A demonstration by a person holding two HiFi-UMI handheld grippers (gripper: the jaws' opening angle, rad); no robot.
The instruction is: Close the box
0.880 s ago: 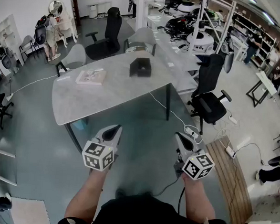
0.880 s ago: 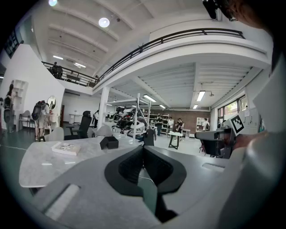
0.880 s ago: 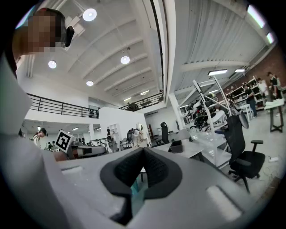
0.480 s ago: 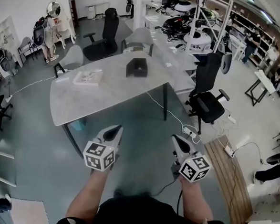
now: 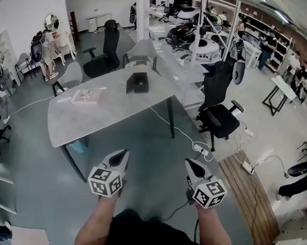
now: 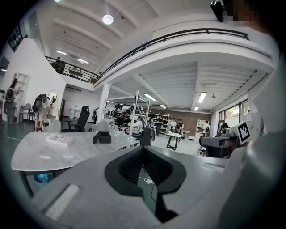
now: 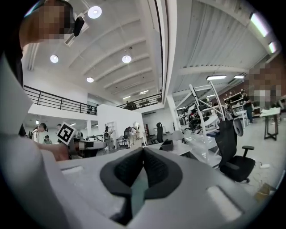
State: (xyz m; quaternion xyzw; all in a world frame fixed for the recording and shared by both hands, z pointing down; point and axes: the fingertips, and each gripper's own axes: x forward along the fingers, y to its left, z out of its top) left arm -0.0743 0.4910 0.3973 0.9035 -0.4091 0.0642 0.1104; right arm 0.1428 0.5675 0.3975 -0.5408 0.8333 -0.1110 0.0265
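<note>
A small black box (image 5: 139,82) stands open on the far part of the grey table (image 5: 112,108); it also shows small in the left gripper view (image 6: 102,137) and the right gripper view (image 7: 167,145). My left gripper (image 5: 119,155) and right gripper (image 5: 192,165) are held out side by side over the floor, well short of the table. Both are shut with nothing between their jaws. In each gripper view the jaw tips (image 6: 143,148) (image 7: 142,150) meet.
A flat book or packet (image 5: 87,96) lies on the table's left part. Black office chairs (image 5: 217,105) (image 5: 103,53) stand right of and behind the table. A white cable and power strip (image 5: 200,148) lie on the floor ahead of the right gripper. People stand at the far left (image 5: 48,44).
The whole view has shifted: the table and box now sit further left and further away in the head view. Both grippers stay shut and side by side.
</note>
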